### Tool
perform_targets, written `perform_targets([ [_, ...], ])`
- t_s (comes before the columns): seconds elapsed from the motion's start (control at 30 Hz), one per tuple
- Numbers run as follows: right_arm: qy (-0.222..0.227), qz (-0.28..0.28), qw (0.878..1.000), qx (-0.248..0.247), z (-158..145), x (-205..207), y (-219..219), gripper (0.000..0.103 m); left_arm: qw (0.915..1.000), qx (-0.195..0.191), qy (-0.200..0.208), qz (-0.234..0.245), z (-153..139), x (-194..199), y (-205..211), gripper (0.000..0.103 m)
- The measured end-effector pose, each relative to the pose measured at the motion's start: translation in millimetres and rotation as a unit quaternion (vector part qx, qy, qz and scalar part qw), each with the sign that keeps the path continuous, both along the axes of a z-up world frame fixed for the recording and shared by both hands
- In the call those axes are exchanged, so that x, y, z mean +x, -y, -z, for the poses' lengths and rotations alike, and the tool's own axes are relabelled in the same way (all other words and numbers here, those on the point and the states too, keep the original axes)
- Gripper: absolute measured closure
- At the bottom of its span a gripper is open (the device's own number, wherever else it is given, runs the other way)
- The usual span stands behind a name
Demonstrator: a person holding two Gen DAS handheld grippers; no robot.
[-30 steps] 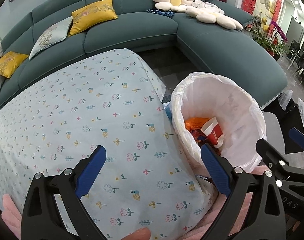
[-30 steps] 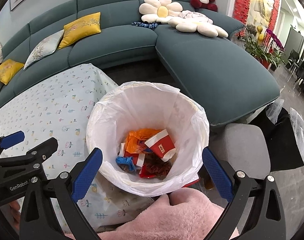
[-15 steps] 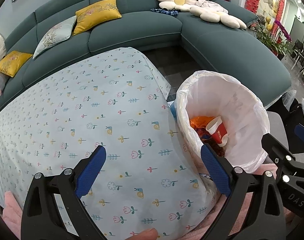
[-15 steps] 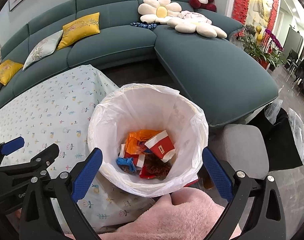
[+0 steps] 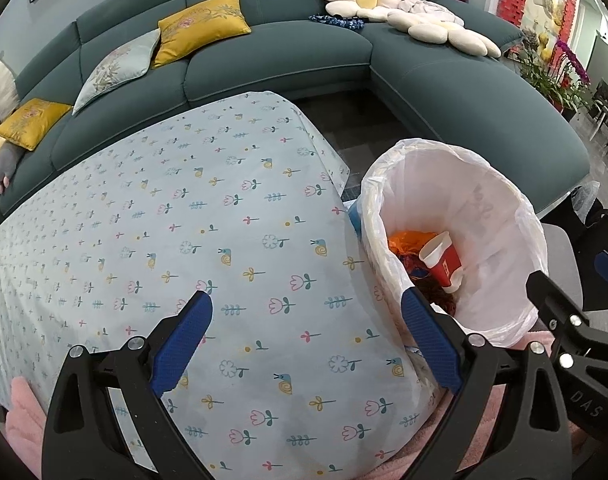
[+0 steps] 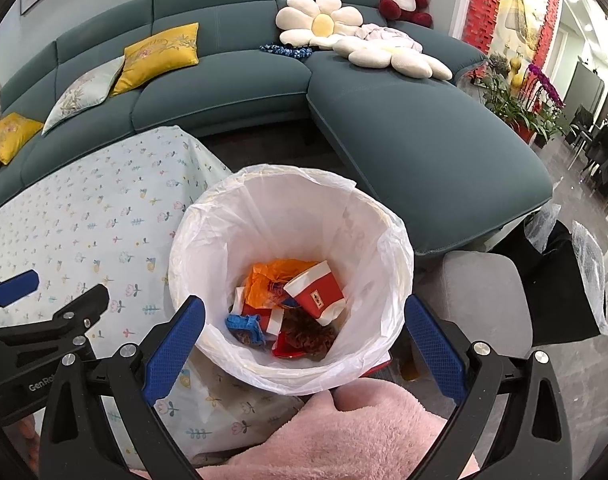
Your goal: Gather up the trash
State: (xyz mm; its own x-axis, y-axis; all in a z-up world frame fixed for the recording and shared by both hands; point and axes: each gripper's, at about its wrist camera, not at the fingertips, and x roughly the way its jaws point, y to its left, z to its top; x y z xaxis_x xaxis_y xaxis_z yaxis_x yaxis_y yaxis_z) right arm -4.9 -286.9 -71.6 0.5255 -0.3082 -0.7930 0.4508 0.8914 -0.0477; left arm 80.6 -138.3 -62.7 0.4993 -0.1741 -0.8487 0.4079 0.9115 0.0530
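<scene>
Trash — a red cup, orange wrapper and scraps — is seen lying at the bottom of the lined bin beside the table. Over the last second both views have been raised and drawn back slightly, with nothing carried. The left gripper and right gripper are held spread wide and empty, and no litter is seen on the cloth, so collecting is judged essentially finished.

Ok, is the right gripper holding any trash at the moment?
No, the right gripper is open with nothing between its fingers, and the red cup lies inside the lined bin.
</scene>
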Motion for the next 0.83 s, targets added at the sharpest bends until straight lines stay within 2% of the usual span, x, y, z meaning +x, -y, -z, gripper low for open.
perform_targets([
  [0.83,-0.005,0.000,1.000,-0.005,7.6,0.2,-0.1,0.007,0.9999,0.005,-0.014,0.006,7.8,-0.8,-0.3,0.012],
])
